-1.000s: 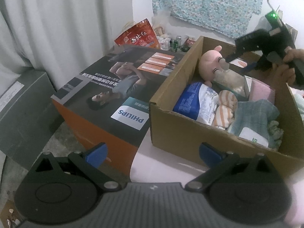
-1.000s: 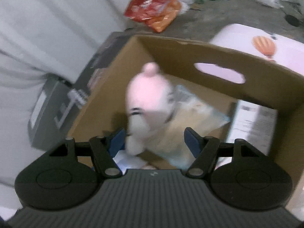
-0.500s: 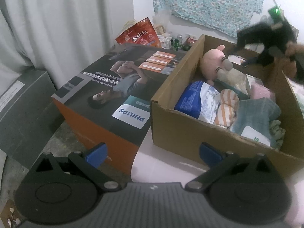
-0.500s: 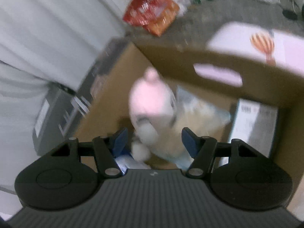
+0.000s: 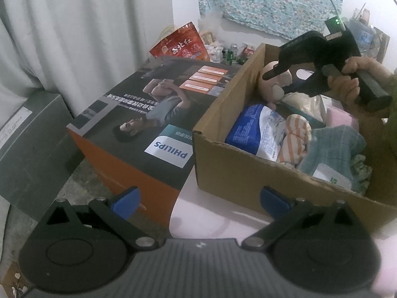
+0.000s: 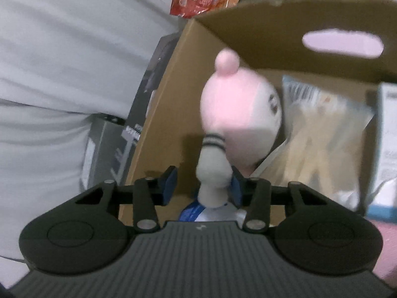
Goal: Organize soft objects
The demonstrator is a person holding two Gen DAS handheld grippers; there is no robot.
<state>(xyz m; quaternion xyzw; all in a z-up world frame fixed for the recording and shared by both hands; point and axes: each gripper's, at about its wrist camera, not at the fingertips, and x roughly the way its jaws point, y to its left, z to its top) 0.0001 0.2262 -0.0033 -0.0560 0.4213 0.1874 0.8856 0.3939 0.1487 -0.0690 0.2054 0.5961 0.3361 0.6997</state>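
Orange carton [image 5: 139, 134] beside the cardboard box [image 5: 238, 168], printed "PHILIPS" upside down to the left wrist view; a red bag [image 5: 181, 46] behind carries white Chinese characters. Pink plush toy [image 6: 238, 114] stands in the box's far corner, long axis upright, knob on top, white limb with dark stripes hanging down. Right tool [image 6: 202, 186], its jaws just closing, has the limb between them, one pad touching, the other apart. Left tool [image 5: 198, 198] spread, empty, outside the box.
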